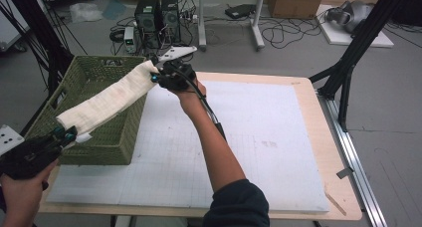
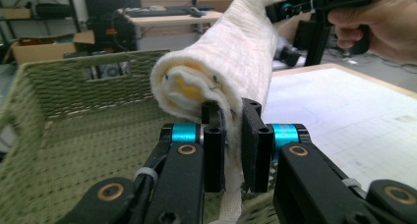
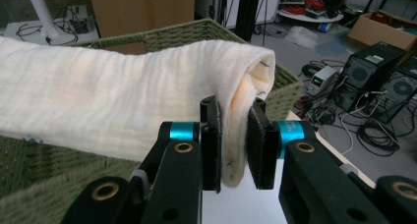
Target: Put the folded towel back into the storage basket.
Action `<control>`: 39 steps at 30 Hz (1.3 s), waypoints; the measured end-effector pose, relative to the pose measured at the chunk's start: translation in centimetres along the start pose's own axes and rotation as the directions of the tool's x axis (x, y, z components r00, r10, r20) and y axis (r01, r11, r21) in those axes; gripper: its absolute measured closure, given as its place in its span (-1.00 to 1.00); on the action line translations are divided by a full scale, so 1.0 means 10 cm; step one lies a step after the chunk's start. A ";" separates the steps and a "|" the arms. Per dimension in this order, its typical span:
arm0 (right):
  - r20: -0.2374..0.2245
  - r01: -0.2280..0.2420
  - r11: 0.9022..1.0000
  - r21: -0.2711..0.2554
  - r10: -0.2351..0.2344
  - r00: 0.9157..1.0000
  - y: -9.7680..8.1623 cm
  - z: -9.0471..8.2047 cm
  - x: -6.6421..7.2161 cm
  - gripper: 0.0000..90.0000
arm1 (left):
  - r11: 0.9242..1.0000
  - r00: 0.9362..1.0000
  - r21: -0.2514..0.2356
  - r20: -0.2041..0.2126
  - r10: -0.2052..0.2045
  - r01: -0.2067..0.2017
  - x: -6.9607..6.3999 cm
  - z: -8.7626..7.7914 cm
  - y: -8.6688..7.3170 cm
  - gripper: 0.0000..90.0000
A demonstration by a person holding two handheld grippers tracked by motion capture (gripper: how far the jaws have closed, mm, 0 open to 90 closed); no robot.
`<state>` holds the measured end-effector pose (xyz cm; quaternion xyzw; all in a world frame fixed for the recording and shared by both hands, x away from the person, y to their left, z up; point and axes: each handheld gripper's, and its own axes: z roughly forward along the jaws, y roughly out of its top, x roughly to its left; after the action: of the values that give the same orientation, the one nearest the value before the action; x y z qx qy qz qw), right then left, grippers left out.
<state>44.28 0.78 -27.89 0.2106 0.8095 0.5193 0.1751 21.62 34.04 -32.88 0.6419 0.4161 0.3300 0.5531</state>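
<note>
I hold the rolled cream towel [image 1: 107, 100] clamped at either end by my left gripper [image 1: 64, 135] and right gripper [image 1: 158, 73], suspended over the green wicker basket [image 1: 117, 140], lowering in evidently outstanding

Table [image 1: 328, 187], gridded mat [image 1: 259, 137] (white), basket [image 1: 117, 142]

High view looks down on the table [image 1: 278, 137]; both gripper views sit close behind their jaws — sharing the basket [image 2: 59, 130].
</note>
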 end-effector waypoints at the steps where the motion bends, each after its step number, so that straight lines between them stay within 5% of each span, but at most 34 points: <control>1: -0.003 0.002 1.000 0.003 -0.001 1.000 0.03 0.05 0.01 0.75 | 1.000 1.000 0.003 -0.009 0.004 -0.004 0.03 -0.01 0.00 0.80; 16: -0.021 0.032 0.998 0.051 -0.031 0.999 0.33 0.85 0.21 0.75 | 0.999 0.993 0.046 -0.120 -0.006 0.011 0.39 -0.14 -0.07 0.80; 29: 0.006 0.026 0.997 0.079 -0.027 1.000 0.34 1.14 0.28 0.75 | 0.992 0.986 0.120 -0.167 -0.010 0.030 0.53 -0.04 -0.10 0.77; 31: 0.029 0.037 0.994 0.100 -0.040 0.999 0.32 1.18 0.31 0.70 | 0.986 0.984 0.158 -0.179 -0.024 0.053 0.57 0.00 -0.12 0.56; 34: 0.052 0.022 0.994 0.108 -0.028 0.998 0.29 1.21 0.31 0.40 | 0.988 0.979 0.142 -0.204 -0.024 0.054 0.58 -0.04 -0.10 0.01; 37: 0.063 0.017 0.991 0.129 -0.025 0.998 0.28 1.20 0.27 0.02 | 0.993 0.976 0.108 -0.218 -0.017 0.042 0.55 -0.10 -0.05 -0.13; 39: 0.065 0.008 0.991 0.131 -0.017 0.998 0.29 1.15 0.24 -0.01 | 0.995 0.979 0.093 -0.201 -0.015 0.035 0.52 -0.11 -0.02 -0.13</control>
<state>48.50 11.93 -29.99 0.2334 0.8368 0.4570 0.1907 22.87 39.19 -33.03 0.6261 0.4931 0.3655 0.4809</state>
